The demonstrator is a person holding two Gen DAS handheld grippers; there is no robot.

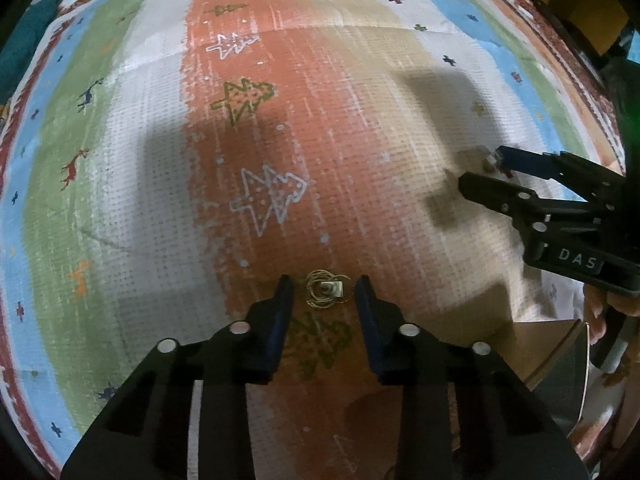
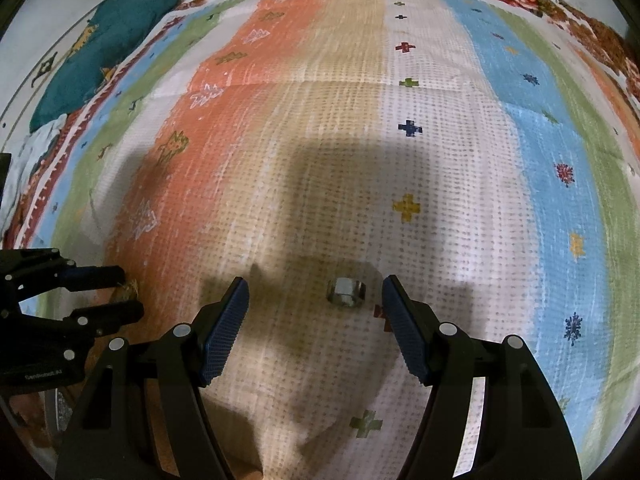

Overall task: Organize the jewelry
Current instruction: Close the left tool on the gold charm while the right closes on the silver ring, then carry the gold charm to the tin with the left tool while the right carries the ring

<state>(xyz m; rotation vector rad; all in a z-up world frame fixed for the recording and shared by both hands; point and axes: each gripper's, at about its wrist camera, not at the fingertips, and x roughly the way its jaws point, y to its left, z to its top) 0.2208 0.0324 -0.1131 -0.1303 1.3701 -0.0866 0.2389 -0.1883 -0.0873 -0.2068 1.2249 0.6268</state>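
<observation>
A coiled gold chain with a square pendant (image 1: 327, 289) lies on the orange stripe of the patterned cloth. My left gripper (image 1: 324, 290) is open, its fingertips on either side of the chain, low over the cloth. A silver ring (image 2: 346, 291) lies on the pale stripe. My right gripper (image 2: 316, 294) is open, wide around the ring, which sits nearer the right finger (image 2: 404, 332). The right gripper shows in the left wrist view (image 1: 480, 172), with the ring (image 1: 490, 160) small between its tips. The left gripper shows in the right wrist view (image 2: 124, 292), with a bit of the chain (image 2: 130, 288) at its tips.
The striped cloth (image 1: 120, 160) with tree and cross motifs covers the whole surface. A brown cardboard box edge (image 1: 532, 344) lies at the lower right of the left wrist view. A teal cloth heap (image 2: 100, 56) lies at the far left edge.
</observation>
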